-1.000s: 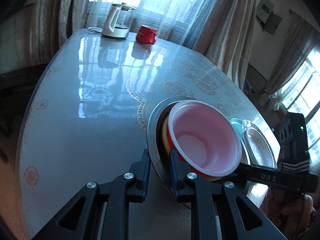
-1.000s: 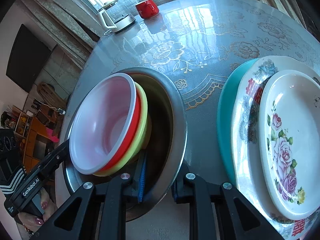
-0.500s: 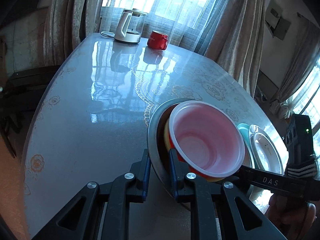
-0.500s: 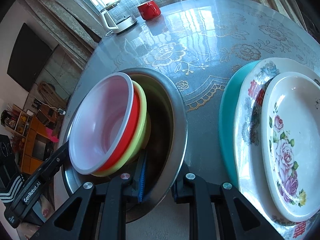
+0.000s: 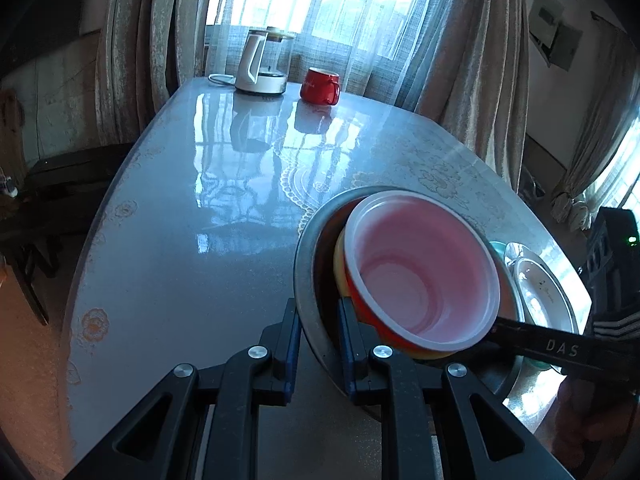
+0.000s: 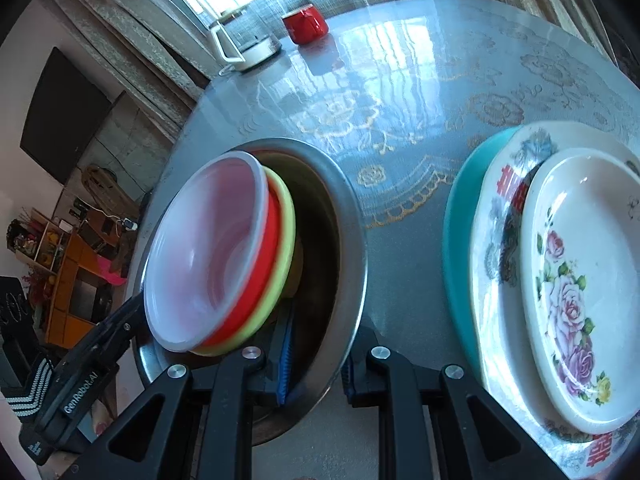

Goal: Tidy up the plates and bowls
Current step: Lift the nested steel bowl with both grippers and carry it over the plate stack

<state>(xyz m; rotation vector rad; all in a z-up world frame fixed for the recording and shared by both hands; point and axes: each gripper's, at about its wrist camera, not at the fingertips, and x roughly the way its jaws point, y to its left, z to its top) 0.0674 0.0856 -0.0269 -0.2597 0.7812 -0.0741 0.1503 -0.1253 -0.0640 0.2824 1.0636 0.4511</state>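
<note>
A: What do the grippers look like?
B: The left gripper (image 5: 316, 344) and right gripper (image 6: 316, 360) are both black, with blue-lined fingers (image 5: 291, 350), silver screws and triangular cut-outs.
A: Markings?
B: White "GenRobot.AI" lettering at lower left of the right view, beside a black-and-white striped cuff (image 6: 30, 384).

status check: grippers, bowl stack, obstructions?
Left gripper and right gripper both clamped on steel basin rim. Nested plastic bowls tilted inside. Plate stack beside, apart.

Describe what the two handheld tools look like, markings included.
Both are black, with triangular cut-outs, silver pivot bolts and blue pads inside the fingers. The left tool bears white "GenRobot.AI" lettering, the right tool "DAS". A black-and-white chevron-striped strap sits behind the left one.
</note>
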